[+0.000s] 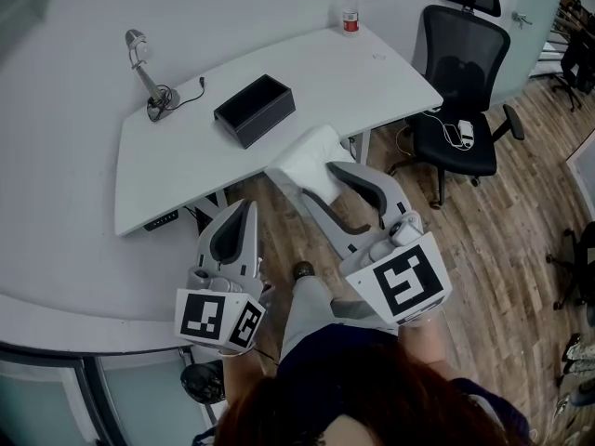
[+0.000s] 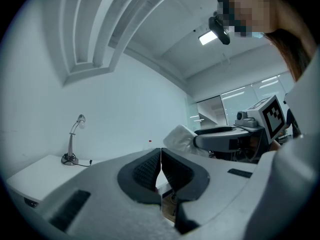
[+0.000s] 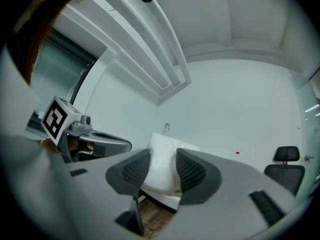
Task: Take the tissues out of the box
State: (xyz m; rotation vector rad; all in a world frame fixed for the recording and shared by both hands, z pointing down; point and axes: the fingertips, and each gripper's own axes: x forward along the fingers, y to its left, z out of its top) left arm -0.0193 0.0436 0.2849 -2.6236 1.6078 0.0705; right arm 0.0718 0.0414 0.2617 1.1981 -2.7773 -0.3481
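person [image 1: 372, 398]: seen from above at the bottom of the head view, one gripper in each hand, both held over the floor [image 1: 483, 240].
left gripper [image 1: 245, 206]: nearest the person, on the left of the head view, pointing toward the table. in its own view [image 2: 161, 170] the two ribbed pads meet along a thin line with nothing between them. the fingers are together and empty.
right gripper [image 1: 302, 173]: just beside the left one and reaching further forward. in its own view [image 3: 162, 171] the pads stand apart with white material filling the gap and pressing on both. the fingers are clamped on the tissues.
tissues [image 1: 311, 151]: a white, soft, folded wad held in the air by the right gripper, at the near edge of the table and clear of the box. it bulges out past the pads in the right gripper view [image 3: 162, 156] and shows at the tip of that gripper in the left gripper view [image 2: 179, 138].
table [image 1: 307, 72]: white, curved top, beyond both grippers.
box [image 1: 255, 110]: black, rectangular, open at the top, resting on the table, apart from the tissues.
lamp [image 1: 149, 77]: small, silver, bent neck, on the far left part of the table, with a dark cable trailing from its base. also seen in the left gripper view [image 2: 74, 139].
bottle [image 1: 350, 11]: small, red cap, upright at the far edge of the table.
chair [image 1: 460, 82]: black office chair on the wooden floor, to the right of the table.
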